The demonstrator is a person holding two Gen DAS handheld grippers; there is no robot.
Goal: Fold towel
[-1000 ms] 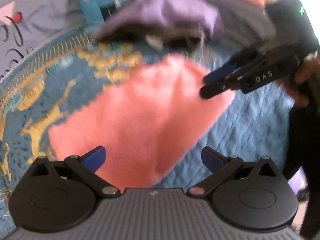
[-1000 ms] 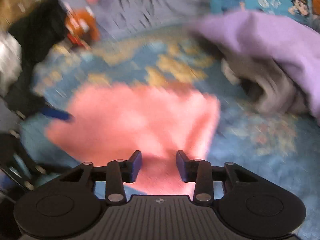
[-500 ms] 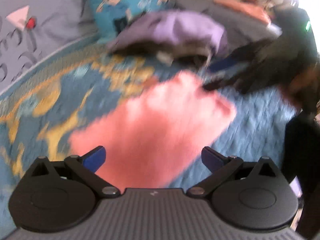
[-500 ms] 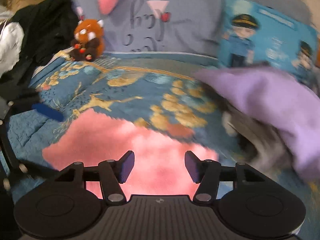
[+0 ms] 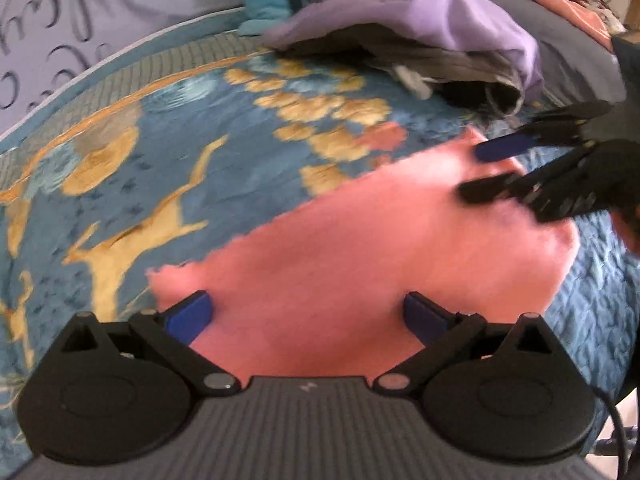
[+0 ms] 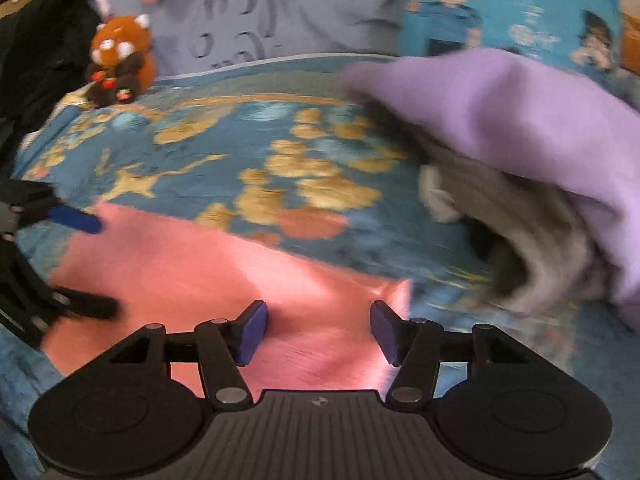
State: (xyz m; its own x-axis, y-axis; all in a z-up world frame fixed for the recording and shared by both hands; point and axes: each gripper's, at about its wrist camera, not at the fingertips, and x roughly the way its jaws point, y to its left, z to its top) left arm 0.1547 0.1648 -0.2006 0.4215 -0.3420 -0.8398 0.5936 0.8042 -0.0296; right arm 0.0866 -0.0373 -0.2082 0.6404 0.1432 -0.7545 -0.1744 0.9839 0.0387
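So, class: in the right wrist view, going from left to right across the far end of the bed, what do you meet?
Red panda plush toy → grey pillow with writing → blue pillow with cartoon police officers.

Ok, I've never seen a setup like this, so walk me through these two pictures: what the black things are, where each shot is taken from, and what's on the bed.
No robot here: a person holds a two-finger gripper in each hand, each carrying a camera looking along its fingers. One picture is from the left gripper, the other from the right gripper; each also shows in the other's view. A pink towel lies flat on the blue patterned bedspread, with a purple and grey cloth pile and a plush toy behind. Both grippers are open over the towel; nothing is held.
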